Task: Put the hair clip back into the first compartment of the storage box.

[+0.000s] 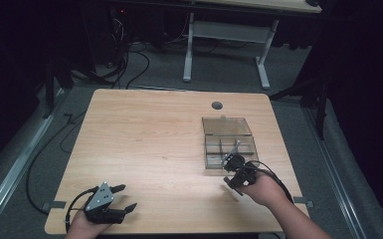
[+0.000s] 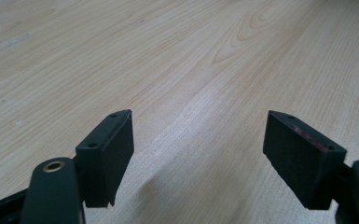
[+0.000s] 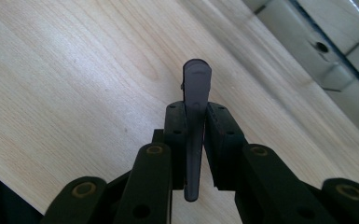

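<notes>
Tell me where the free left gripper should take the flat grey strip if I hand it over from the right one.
Probably the rounded end of the grey strip that sticks out past the right gripper, whose jaws are shut on its middle. The strip is thin and flat, so the open left gripper should come from the far side, facing the right one, and close on the two broad faces, not the narrow edges.

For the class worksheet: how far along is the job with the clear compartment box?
Done: the clear box sits open. In hand: the right hand-held gripper clamps a thin dark piece near the box. Left: placing it; the left hand-held gripper rests open on the table.
</notes>
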`<act>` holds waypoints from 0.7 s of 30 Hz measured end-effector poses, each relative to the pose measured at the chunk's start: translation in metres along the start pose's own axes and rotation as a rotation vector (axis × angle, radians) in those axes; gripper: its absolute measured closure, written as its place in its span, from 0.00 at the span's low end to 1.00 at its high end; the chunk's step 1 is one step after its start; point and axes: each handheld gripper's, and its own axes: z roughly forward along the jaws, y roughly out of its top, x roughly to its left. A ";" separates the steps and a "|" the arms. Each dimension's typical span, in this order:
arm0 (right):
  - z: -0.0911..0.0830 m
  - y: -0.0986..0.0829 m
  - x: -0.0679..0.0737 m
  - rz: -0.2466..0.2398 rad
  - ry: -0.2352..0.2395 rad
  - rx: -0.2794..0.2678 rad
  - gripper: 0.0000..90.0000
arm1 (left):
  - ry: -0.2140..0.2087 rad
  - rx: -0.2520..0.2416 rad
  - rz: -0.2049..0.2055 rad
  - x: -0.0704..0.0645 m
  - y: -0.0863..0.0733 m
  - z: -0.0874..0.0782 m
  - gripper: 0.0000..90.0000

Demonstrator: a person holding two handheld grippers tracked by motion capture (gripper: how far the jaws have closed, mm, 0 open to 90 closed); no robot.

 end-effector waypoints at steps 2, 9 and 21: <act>-0.002 -0.001 -0.003 0.006 0.003 -0.002 0.88 | -0.002 0.002 -0.002 0.000 0.000 0.000 0.28; -0.007 -0.002 -0.011 0.020 0.002 -0.002 0.88 | -0.002 0.001 -0.001 0.000 0.000 0.000 0.28; -0.016 -0.002 -0.021 0.027 -0.001 -0.004 0.88 | -0.002 0.002 -0.002 0.000 0.000 0.000 0.28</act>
